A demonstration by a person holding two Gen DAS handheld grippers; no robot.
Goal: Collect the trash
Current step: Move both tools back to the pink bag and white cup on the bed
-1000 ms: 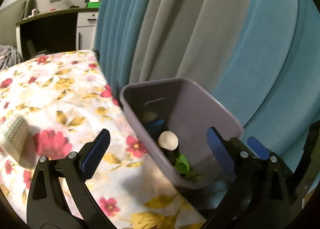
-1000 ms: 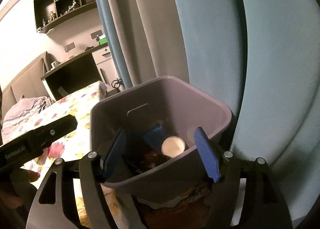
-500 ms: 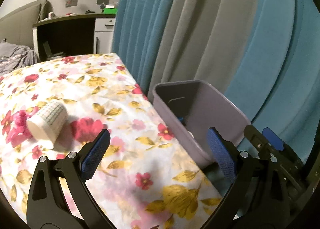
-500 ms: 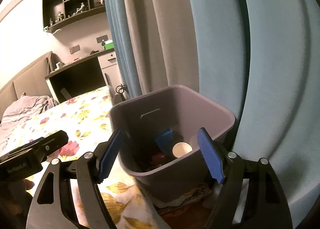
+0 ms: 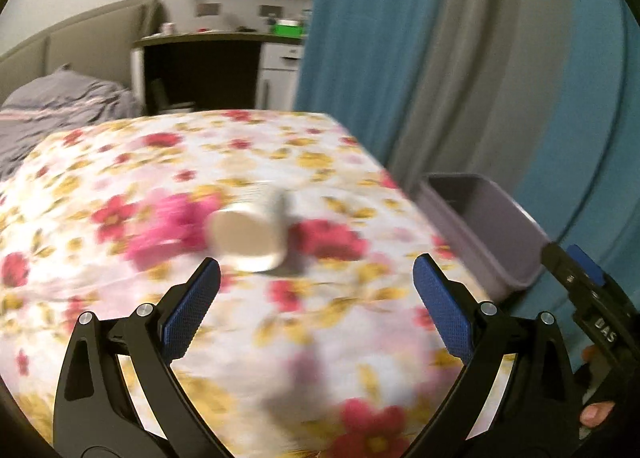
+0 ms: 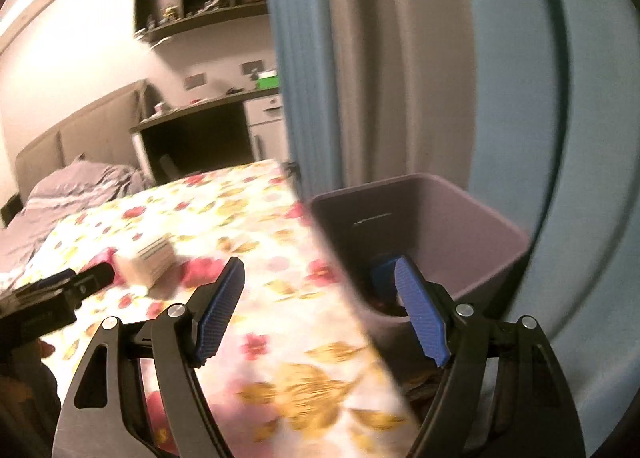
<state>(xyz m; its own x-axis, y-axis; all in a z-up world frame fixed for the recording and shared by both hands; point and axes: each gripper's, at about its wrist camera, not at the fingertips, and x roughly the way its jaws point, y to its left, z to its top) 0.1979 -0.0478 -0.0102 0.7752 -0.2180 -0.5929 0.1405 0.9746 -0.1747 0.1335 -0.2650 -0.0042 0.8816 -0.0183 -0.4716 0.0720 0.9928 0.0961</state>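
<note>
Gaping wide – both grippers (image 5: 316,290) (image 6: 320,306), nothing held

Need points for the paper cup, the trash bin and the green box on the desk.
paper cup (image 5: 248,236): left wrist view, on its round end facing the camera.
trash bin (image 6: 448,225): right wrist view, on the inner far wall.
green box (image 5: 286,27): left wrist view, on its front face.

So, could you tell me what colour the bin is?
Dull purple bin, clearest in the right wrist view.
</note>
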